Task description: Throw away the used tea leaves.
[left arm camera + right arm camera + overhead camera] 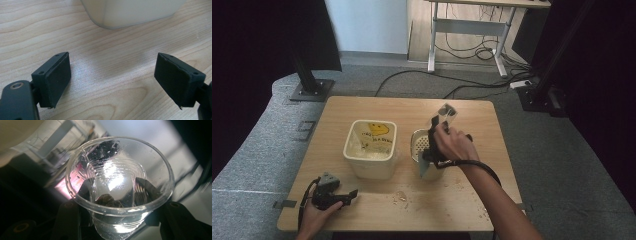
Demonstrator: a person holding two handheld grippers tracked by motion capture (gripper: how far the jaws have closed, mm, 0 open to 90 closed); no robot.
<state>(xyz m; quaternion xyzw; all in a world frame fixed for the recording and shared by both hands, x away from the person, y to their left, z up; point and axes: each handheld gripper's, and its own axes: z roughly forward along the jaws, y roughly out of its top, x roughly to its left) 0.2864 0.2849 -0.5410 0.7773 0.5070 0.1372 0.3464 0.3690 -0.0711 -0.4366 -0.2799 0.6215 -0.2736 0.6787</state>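
Clear plastic cup (119,187), clamped between the jaws of the right hand-held gripper (435,131), is raised above the bench (412,107) over a perforated white container (424,150). At the bench's 7 o'clock, the left hand-held gripper (112,80) rests gaping wide beside a cream bin (370,148).

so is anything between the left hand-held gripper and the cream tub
Nothing visible. The left hand-held gripper rests open on the table, with bare wood between its jaws and the cream tub.

Lab/office w/ grey carpet (257,150), black curtains (257,45), floor cables (437,80), adj. desk frame (467,27).
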